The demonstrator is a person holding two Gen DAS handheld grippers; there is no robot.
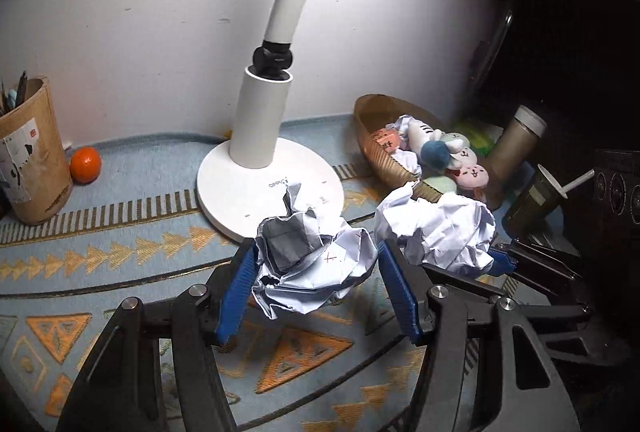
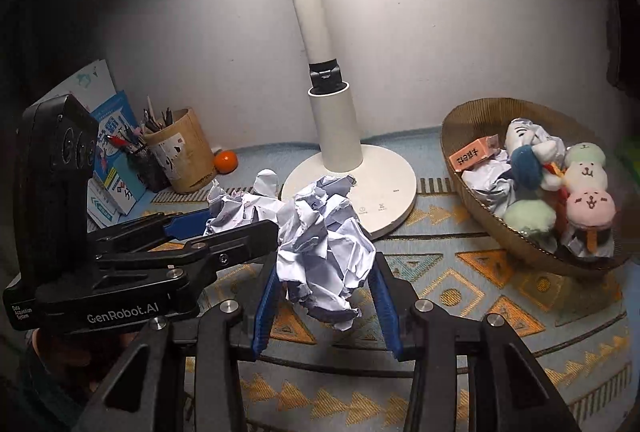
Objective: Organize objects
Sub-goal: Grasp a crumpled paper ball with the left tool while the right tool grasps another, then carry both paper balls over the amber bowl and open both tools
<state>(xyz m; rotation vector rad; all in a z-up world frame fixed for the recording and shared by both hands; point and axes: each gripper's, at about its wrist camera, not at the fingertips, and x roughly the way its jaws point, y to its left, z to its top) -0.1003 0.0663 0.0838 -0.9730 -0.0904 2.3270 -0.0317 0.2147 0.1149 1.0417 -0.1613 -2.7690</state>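
Observation:
My left gripper [image 1: 316, 264] is shut on a crumpled white paper ball [image 1: 312, 268] with a grey printed patch, held above the patterned blue cloth. My right gripper [image 2: 326, 268] is shut on a second crumpled paper ball [image 2: 328, 252]. The two grippers sit side by side in front of the lamp base. The right gripper and its ball [image 1: 440, 228] show at the right of the left wrist view. The left gripper and its ball [image 2: 240, 210] show at the left of the right wrist view. A brown ribbed basket [image 2: 472, 120] at the right holds plush toys, crumpled paper and a small pink box.
A white desk lamp [image 2: 352, 188] stands on its round base by the wall. A bamboo pen holder [image 2: 184, 156] and an orange [image 2: 225, 161] sit to the left, with booklets behind. A brown flask [image 1: 516, 144] and a paper cup with straw [image 1: 532, 200] stand beyond the basket.

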